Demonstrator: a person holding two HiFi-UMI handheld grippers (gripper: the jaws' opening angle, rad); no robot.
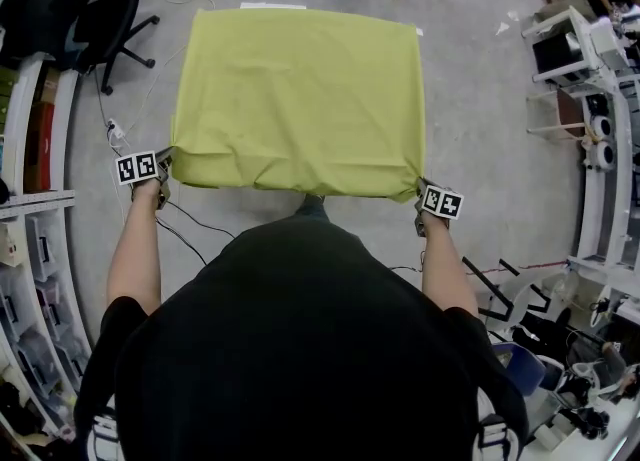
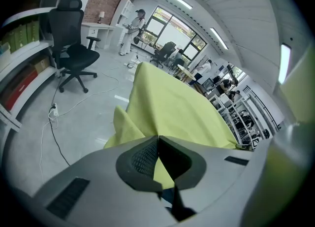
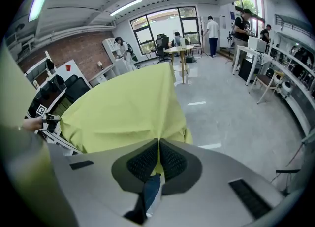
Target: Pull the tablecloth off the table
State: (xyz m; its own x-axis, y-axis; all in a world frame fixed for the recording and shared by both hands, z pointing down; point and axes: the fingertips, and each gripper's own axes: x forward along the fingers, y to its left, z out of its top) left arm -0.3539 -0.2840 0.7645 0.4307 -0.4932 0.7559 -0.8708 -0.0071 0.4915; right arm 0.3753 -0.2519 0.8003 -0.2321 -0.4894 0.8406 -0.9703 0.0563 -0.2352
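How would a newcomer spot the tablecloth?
Start at the grey floor in the room's middle, beside the black office chair. The tablecloth is the yellow-green sheet draped over a hidden table. The left gripper and right gripper pinch its near corners, and nothing else nearby is that colour.

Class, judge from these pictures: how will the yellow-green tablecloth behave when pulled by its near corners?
Probably floppy: the yellow-green fabric tablecloth hangs in creased folds at its edges. Likely light: two small pinches, by the left gripper and right gripper, hold its corners. It may sag between them.
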